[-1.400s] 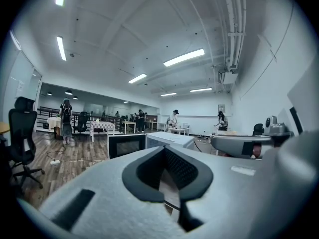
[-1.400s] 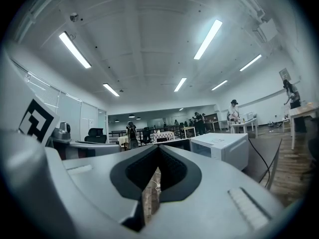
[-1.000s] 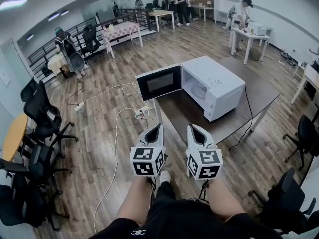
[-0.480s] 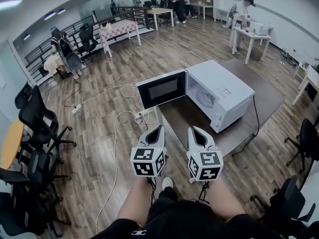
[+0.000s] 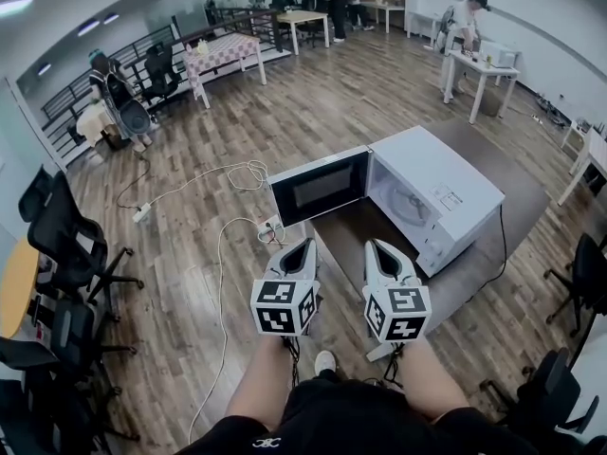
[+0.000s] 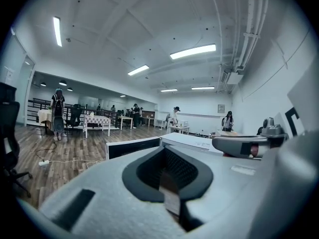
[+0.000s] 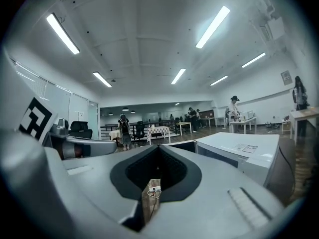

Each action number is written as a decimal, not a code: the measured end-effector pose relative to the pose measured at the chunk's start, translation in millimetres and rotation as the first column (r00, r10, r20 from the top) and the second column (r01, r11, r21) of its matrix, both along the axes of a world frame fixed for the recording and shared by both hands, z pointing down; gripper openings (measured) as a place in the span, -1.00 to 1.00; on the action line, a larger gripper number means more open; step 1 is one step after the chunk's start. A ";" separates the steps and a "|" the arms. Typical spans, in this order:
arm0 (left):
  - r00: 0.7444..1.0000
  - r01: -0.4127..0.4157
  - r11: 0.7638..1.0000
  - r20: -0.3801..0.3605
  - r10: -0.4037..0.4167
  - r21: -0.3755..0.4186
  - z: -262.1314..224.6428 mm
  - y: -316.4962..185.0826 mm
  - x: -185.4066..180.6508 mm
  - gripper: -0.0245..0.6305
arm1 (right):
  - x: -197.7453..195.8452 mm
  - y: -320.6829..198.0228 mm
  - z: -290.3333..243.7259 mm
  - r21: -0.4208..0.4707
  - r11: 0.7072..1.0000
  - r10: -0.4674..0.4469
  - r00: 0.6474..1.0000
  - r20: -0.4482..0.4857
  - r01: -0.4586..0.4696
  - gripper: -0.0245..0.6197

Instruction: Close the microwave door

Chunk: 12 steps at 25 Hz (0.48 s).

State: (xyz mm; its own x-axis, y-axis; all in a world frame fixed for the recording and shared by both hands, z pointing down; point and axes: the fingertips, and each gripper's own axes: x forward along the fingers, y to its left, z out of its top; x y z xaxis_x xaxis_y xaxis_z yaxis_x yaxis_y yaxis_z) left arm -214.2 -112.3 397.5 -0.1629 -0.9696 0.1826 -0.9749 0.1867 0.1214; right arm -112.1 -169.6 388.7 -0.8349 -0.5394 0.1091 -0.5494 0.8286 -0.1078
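A white microwave (image 5: pixel 436 197) stands on a dark brown table (image 5: pixel 507 173) with its door (image 5: pixel 320 188) swung open to the left, black window facing me. My left gripper (image 5: pixel 302 247) and right gripper (image 5: pixel 379 249) are held side by side just short of the table's near corner, both shut and empty, apart from the microwave. The left gripper view shows the left gripper (image 6: pixel 165 148) with the door (image 6: pixel 132 147) beyond its jaws. In the right gripper view the right gripper (image 7: pixel 158 147) points left of the microwave (image 7: pixel 244 153).
A white cable and power strip (image 5: pixel 270 230) lie on the wood floor by the table's corner. Black office chairs (image 5: pixel 66 245) crowd the left; another chair (image 5: pixel 583 263) is at the right. Tables (image 5: pixel 223 55) and people stand far back, a white table (image 5: pixel 479 64) at back right.
Both grippers and the view have moved forward toward the microwave, which now appears nearer and lower in the head view. The door is still open and the jaws stay shut.
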 end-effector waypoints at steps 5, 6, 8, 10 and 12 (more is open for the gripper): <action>1.000 -0.005 1.000 -0.016 0.005 0.000 2.4 -21.4 -39.4 -0.90 | -41.3 -20.5 -1.4 0.008 1.000 -0.004 1.000 -0.020 0.004 -0.90; 1.000 -0.007 1.000 -0.019 0.007 -0.001 3.5 -25.9 -46.3 -0.90 | -48.3 -24.2 -1.2 0.009 1.000 -0.003 1.000 -0.025 0.004 -0.90; 1.000 -0.014 1.000 -0.021 0.014 -0.006 5.0 -34.5 -59.2 -0.90 | -61.0 -31.6 -0.9 0.011 1.000 0.001 0.999 -0.032 0.000 -0.90; 1.000 -0.020 1.000 -0.018 0.020 -0.010 5.8 -42.4 -72.4 -0.90 | -72.1 -39.6 -0.9 0.011 1.000 0.008 0.999 -0.034 -0.008 -0.90; 0.999 -0.026 1.000 -0.019 0.026 -0.011 7.3 -51.3 -85.8 -0.90 | -81.0 -48.9 -0.9 0.013 1.000 0.019 0.999 -0.034 -0.018 -0.90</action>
State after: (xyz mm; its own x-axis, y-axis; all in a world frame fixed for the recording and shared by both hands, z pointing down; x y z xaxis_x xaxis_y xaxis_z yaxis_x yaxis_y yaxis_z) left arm -300.0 -163.6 404.8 -0.1340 -0.9713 0.1963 -0.9770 0.1627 0.1381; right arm -193.1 -218.4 387.8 -0.8205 -0.5564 0.1310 -0.5680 0.8193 -0.0784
